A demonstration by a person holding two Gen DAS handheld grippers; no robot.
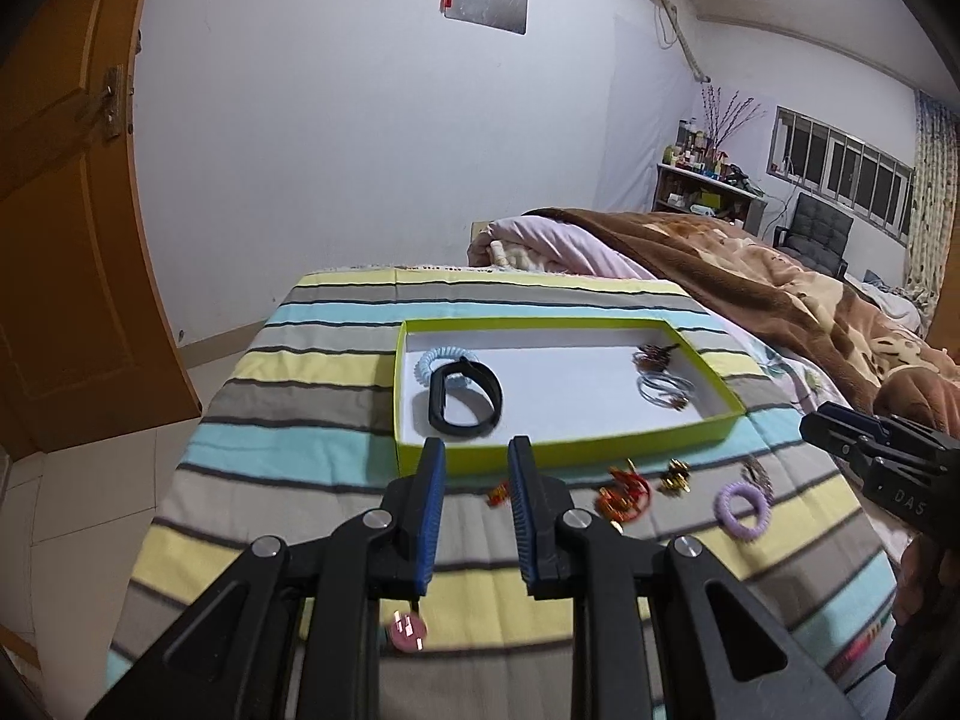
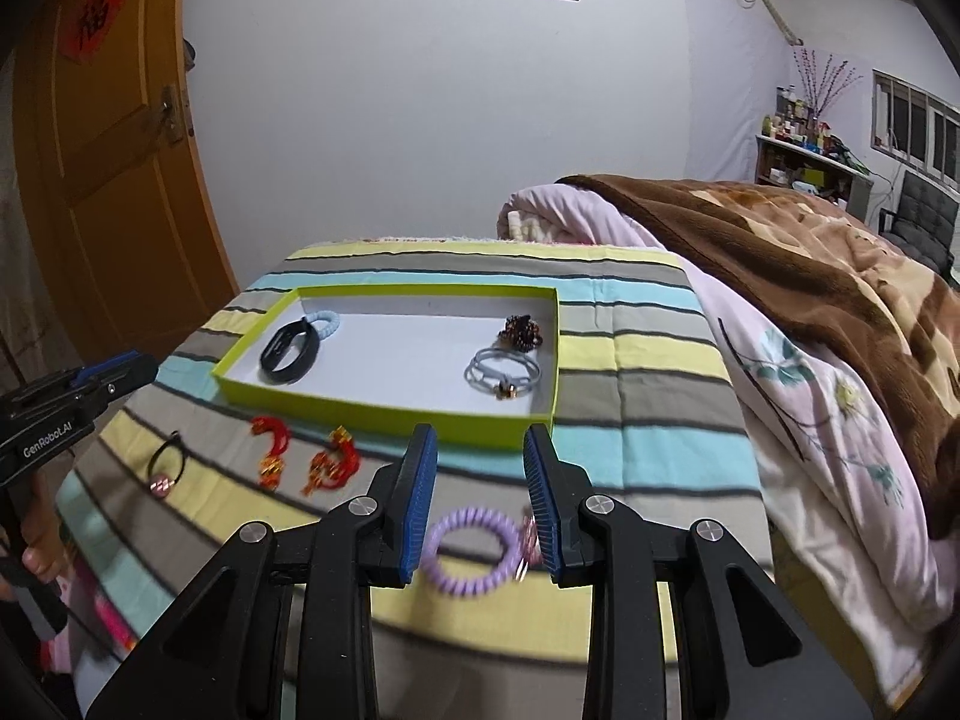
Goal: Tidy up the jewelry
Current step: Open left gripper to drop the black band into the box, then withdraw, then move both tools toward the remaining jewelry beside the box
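A lime-green box (image 1: 564, 456) with a white floor lies on the striped bedcover. In it are a black band (image 1: 465, 399), a light blue coil tie (image 1: 441, 357), a dark beaded piece (image 1: 654, 357) and grey looped ties (image 1: 663, 390). My left gripper (image 1: 477, 444) hovers open and empty before the box's near rim. My right gripper (image 2: 480, 429) is open too, above the cover. A purple coil tie (image 2: 471, 552) lies loose below it, untouched. Red tassel pieces (image 2: 333, 462) and a black tie with a pink bead (image 2: 165, 468) lie in front of the box (image 2: 384, 414).
A brown blanket (image 1: 780, 276) and a pink flowered quilt (image 2: 810, 396) are heaped along the right of the bed. A wooden door (image 1: 66, 240) and tiled floor (image 1: 72, 510) lie to the left, past the bed's edge. A small gold piece (image 1: 675, 477) sits near the tassels.
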